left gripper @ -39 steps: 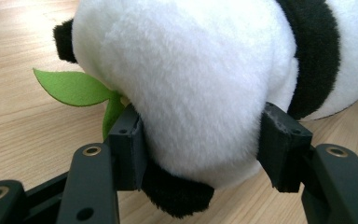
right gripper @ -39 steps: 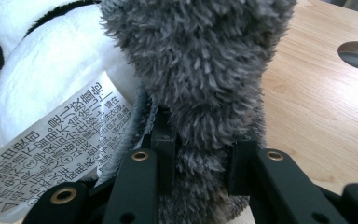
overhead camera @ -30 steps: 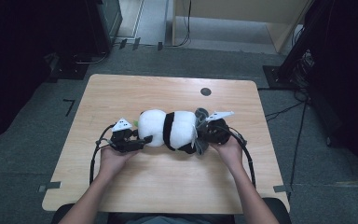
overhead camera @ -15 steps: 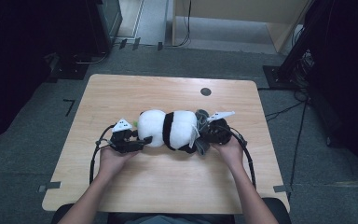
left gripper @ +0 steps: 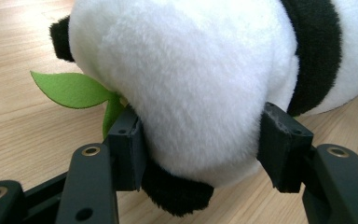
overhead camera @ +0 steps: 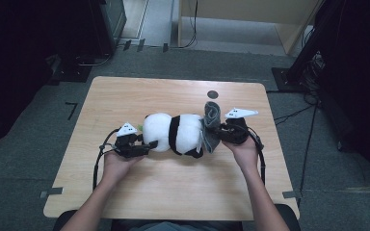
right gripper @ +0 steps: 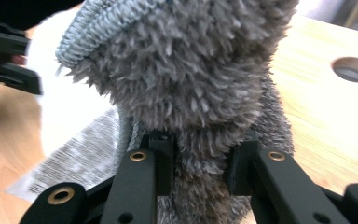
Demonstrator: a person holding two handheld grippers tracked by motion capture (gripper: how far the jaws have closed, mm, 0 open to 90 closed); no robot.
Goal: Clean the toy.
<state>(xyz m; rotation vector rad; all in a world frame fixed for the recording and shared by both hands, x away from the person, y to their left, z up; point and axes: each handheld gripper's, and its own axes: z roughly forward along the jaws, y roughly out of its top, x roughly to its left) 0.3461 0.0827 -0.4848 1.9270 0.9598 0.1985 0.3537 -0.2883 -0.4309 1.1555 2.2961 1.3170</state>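
A black-and-white panda plush (overhead camera: 173,134) lies on its side at the middle of the wooden table (overhead camera: 173,187). My left gripper (overhead camera: 149,144) is shut on its white head end (left gripper: 200,84), the pads (left gripper: 128,149) pressing into the fur on both sides. A green felt leaf (left gripper: 70,88) sticks out beside the head. At the plush's other end my right gripper (overhead camera: 219,132) is shut on a grey fuzzy sock (overhead camera: 212,120), which stands up above the plush. In the right gripper view the sock (right gripper: 191,70) rises between the pads, ribbed cuff at the top.
A white printed label (right gripper: 70,163) hangs off the plush by the sock. A round hole (overhead camera: 213,94) is in the tabletop behind the sock. Cables trail from both grippers toward the near edge. Dark furniture and floor surround the table.
The right hand has lifted a little, and the grey sock now stands taller above the plush. The left hand and the panda have stayed where they were.
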